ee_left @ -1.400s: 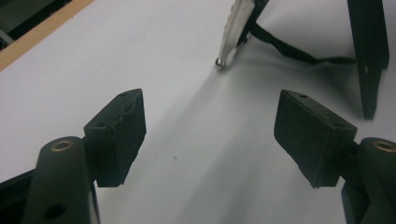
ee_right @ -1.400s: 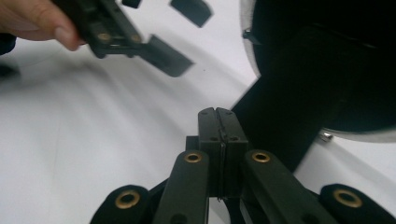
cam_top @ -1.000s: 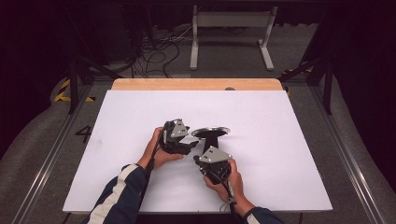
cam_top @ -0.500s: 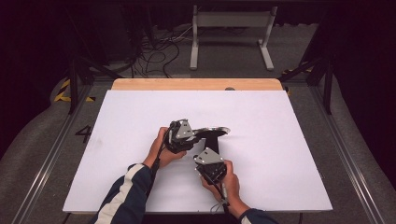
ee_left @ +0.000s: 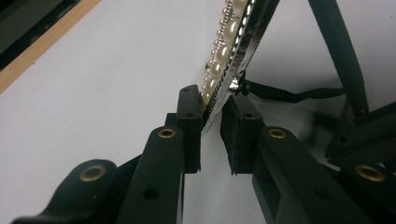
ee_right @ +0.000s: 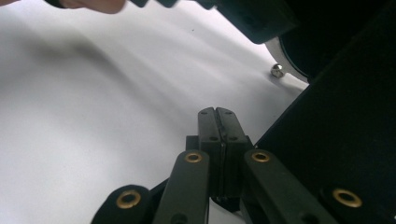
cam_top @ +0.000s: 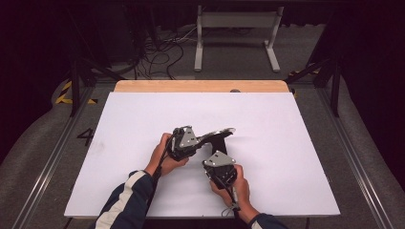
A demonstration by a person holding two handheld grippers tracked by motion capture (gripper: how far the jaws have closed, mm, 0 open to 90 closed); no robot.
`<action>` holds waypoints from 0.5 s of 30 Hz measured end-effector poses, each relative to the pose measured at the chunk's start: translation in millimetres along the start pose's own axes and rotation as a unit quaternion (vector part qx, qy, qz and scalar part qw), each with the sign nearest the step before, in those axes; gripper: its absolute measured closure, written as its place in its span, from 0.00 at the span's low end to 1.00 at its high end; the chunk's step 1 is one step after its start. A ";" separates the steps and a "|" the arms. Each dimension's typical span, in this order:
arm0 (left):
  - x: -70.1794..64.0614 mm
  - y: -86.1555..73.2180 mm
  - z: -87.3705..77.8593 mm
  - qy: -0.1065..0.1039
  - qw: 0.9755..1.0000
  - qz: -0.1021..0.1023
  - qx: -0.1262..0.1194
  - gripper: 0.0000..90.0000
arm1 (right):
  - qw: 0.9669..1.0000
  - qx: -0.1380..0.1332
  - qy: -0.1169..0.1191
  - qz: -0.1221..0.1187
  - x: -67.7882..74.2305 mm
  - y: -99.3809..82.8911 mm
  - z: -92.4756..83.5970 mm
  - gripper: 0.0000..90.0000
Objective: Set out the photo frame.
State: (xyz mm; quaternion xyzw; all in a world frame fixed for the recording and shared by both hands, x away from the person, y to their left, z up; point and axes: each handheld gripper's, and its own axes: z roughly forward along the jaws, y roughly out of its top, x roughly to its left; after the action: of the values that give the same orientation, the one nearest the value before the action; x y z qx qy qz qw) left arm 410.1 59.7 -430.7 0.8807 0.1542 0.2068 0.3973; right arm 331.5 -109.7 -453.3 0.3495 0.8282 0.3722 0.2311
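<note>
A white sheet [cam_top: 296,143] covers the table, with dark floor and cables beyond. Near the middle, toward the near edge, the left gripper [ee_left: 212,109] has just been closing, and its jaws now pinch the end of a pearl-trimmed silver band [ee_left: 229,51], lifted clear of the sheet. That looks like a secured grip. A black piece [cam_top: 220,142] hangs below it. Just beside, the right gripper [ee_right: 217,114] rests with jaws pressed together, empty.

White table top [cam_top: 143,119] with a wooden far edge [cam_top: 200,86]. Beyond it, grey floor [cam_top: 305,43], tangled cables [cam_top: 157,47], a white metal stand [cam_top: 236,21]. Surroundings dark
</note>
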 end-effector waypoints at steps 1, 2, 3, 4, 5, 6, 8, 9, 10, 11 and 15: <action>-1.3 -0.4 -0.7 0.001 1.000 0.003 0.001 0.88 | 1.000 0.001 0.004 -0.001 -1.3 -0.8 0.0 1.00; -3.4 -0.7 -1.8 0.004 1.000 0.005 0.002 0.88 | 1.000 0.004 0.004 -0.002 -2.4 -1.4 0.0 1.00; -4.8 -1.0 -2.8 0.007 1.000 0.008 0.005 0.88 | 1.000 0.005 0.009 0.001 -4.5 -2.4 -0.3 1.00; -5.9 -1.2 -3.6 0.008 1.000 0.008 0.006 0.88 | 1.000 0.005 0.013 0.004 -5.8 -3.2 -0.5 1.00; -6.7 -1.5 -4.4 0.007 1.000 0.009 0.005 0.88 | 1.000 0.006 0.016 -0.001 -6.6 -3.8 -1.6 1.00; -8.0 -2.2 -5.7 0.006 1.000 0.005 0.006 0.88 | 1.000 0.006 0.019 -0.002 -7.0 -4.3 -2.2 1.00; -9.6 -2.7 -6.7 0.008 1.000 0.008 0.006 0.88 | 0.999 0.009 0.033 -0.010 -10.0 -4.4 -3.1 1.00; -11.1 -2.6 -7.3 0.008 1.000 0.009 0.007 0.88 | 0.999 0.010 0.036 -0.009 -12.4 -4.7 -3.7 1.00; -11.1 -2.6 -7.3 0.008 1.000 0.009 0.007 0.88 | 0.999 0.010 0.036 -0.009 -12.4 -4.7 -3.7 1.00; -12.5 -2.5 -7.5 0.010 1.000 0.008 0.007 0.88 | 0.999 0.010 0.035 -0.008 -15.6 -6.0 -4.6 1.00; -13.2 -1.9 -6.9 0.012 1.000 0.005 0.005 0.87 | 0.999 0.008 0.045 -0.005 -22.6 -8.0 -6.4 1.00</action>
State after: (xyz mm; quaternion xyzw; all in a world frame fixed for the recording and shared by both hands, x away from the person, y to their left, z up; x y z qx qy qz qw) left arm 395.2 59.6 -431.2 0.8810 0.1558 0.2185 0.3897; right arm 338.8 -133.4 -452.7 0.3297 0.8424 0.3799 0.1931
